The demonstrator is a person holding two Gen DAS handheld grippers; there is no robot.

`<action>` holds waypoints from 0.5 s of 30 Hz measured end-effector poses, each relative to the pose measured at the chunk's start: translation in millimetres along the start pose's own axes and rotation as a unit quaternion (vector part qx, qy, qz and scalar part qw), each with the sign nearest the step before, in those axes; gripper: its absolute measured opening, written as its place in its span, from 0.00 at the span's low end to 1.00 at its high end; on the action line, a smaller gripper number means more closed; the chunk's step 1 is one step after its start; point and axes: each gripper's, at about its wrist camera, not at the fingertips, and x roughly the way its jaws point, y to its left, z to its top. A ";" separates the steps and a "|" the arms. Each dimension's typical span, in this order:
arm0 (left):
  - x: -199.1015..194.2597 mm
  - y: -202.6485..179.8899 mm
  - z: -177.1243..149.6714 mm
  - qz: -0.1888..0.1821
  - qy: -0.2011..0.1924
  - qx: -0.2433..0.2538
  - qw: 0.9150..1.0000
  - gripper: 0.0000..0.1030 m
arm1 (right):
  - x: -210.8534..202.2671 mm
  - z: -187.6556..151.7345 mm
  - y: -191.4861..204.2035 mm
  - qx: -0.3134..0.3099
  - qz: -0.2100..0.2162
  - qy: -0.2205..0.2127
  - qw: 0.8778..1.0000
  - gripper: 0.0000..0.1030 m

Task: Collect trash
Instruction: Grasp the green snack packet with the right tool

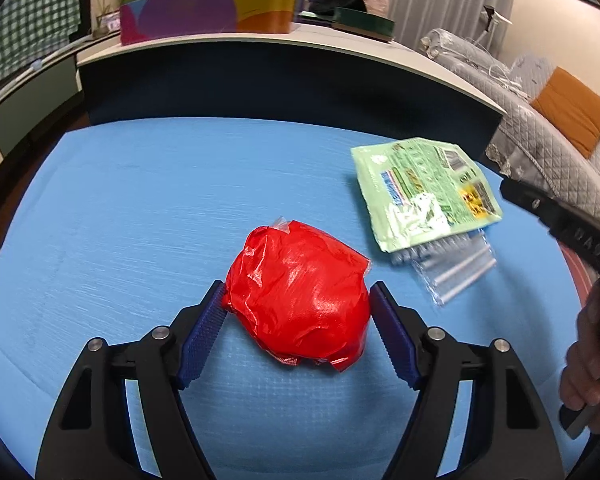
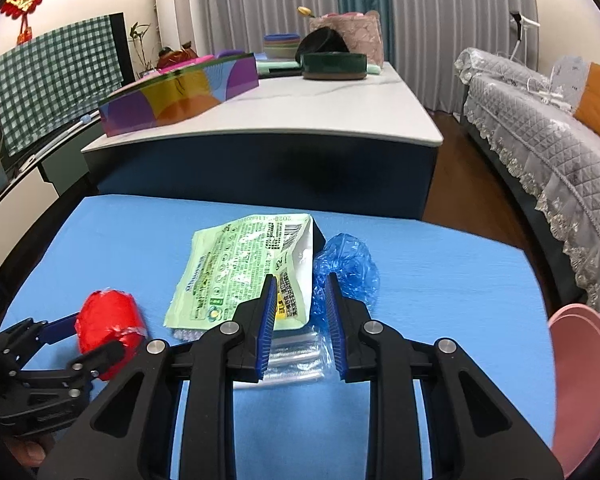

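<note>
A crumpled red plastic wrapper [image 1: 300,292] lies on the blue table [image 1: 140,208]. My left gripper [image 1: 298,300] straddles it, both blue pads touching its sides; it also shows in the right wrist view [image 2: 104,326]. A light green snack packet [image 1: 424,192] lies to the right, over a clear plastic sleeve [image 1: 452,268]. My right gripper [image 2: 300,292] hovers over the green packet [image 2: 240,272] and the clear sleeve [image 2: 296,356], jaws narrowly apart with nothing between them. A crumpled blue plastic bag [image 2: 346,264] lies just beyond its right finger.
A pink bin rim [image 2: 584,380] stands at the table's right edge. A white-topped dark counter [image 2: 300,116] with a colourful box [image 2: 180,92] and bowls stands behind the table. A grey quilted sofa [image 2: 540,140] runs along the right.
</note>
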 end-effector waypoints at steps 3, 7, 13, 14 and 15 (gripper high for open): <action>4.7 1.6 2.6 -0.001 0.003 -0.006 1.000 0.68 | 13.0 0.2 0.4 -0.002 0.006 0.006 1.000 0.25; 9.3 4.7 2.2 -0.006 0.009 -0.011 1.000 0.68 | 23.5 0.1 1.1 -0.003 0.017 0.014 1.000 0.24; 8.9 4.7 2.7 -0.004 0.006 -0.014 1.000 0.68 | 21.8 -1.8 13.1 -0.037 0.023 0.014 0.999 0.07; 8.5 4.8 3.0 -0.003 0.005 -0.014 1.000 0.68 | 19.7 -1.4 13.5 -0.039 0.023 0.011 0.999 0.05; 7.0 4.3 3.5 -0.003 0.002 -0.014 1.000 0.68 | 16.3 -0.7 14.4 -0.041 0.022 0.007 0.999 0.04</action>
